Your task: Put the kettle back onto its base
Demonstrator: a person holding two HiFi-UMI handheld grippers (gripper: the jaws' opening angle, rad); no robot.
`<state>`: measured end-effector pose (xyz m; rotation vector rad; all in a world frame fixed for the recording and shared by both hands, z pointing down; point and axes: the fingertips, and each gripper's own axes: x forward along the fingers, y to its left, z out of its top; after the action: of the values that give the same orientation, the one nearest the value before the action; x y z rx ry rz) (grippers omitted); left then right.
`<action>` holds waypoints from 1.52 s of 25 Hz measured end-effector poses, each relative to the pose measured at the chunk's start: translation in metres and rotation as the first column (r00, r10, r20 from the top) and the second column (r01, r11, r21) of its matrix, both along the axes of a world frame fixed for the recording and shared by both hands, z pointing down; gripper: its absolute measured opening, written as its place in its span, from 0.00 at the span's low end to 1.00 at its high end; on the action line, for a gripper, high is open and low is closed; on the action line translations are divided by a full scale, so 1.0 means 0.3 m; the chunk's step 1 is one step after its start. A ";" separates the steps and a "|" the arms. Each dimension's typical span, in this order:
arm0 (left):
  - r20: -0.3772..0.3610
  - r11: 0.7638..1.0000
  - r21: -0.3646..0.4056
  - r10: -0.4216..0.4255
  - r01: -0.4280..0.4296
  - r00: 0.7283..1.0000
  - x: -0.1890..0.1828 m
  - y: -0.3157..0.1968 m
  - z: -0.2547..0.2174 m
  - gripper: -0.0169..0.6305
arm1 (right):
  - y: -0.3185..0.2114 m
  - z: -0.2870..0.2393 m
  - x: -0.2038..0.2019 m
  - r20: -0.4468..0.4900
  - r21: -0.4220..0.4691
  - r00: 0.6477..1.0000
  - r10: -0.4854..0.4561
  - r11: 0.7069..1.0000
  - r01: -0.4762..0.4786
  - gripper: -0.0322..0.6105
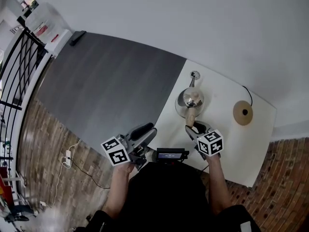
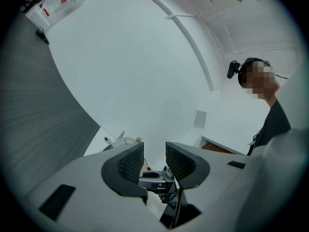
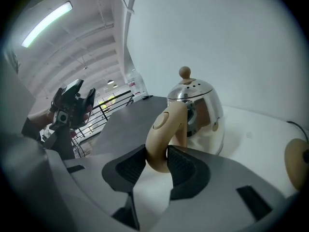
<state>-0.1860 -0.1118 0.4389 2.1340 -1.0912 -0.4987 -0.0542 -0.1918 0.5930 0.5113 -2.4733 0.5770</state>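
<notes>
Steel kettle (image 1: pixel 189 100) is stood on the white table (image 1: pixel 223 151), apart from and left of its round base (image 1: pixel 243 112); beige handle (image 3: pixel 161 134) is pinched between the pads of the right gripper (image 3: pixel 157 162); left gripper (image 1: pixel 145 133) is held aside, jaws slightly parted, empty; grasp judged made; lift and carry rightward onto the base called for next.

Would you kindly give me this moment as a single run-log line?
right gripper: closed on kettle handle | left gripper: open, empty | kettle: on table, apart from base
</notes>
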 end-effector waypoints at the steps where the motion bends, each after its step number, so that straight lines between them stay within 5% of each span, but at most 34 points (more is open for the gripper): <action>1: -0.001 1.000 0.002 0.007 -0.007 1.000 0.006 -0.003 0.000 0.26 | -0.005 -0.004 0.024 -0.005 0.008 1.000 0.022 1.000 -0.022 0.27; 7: -0.001 0.999 0.004 0.043 -0.043 0.999 0.040 -0.019 0.005 0.26 | -0.056 -0.006 0.175 -0.066 0.060 0.980 0.190 0.981 -0.186 0.27; 12: 0.002 0.998 0.001 0.056 -0.056 0.998 0.052 -0.022 0.007 0.26 | -0.096 -0.040 0.228 -0.134 0.200 0.949 0.286 0.946 -0.256 0.27; 26: 0.008 1.000 -0.005 0.024 -0.024 1.000 0.007 0.007 0.008 0.26 | -0.235 -0.063 0.113 -0.101 0.407 0.935 0.340 0.872 -0.274 0.28; 38: -0.014 0.999 0.026 0.036 -0.036 0.999 -0.024 -0.020 -0.013 0.26 | -0.280 -0.150 0.128 0.033 0.370 0.936 0.349 0.866 -0.336 0.29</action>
<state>-0.1933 -0.1178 0.4351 2.1656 -1.0419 -0.5133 -0.0159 -0.2759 0.5481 1.1191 -2.4789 0.2195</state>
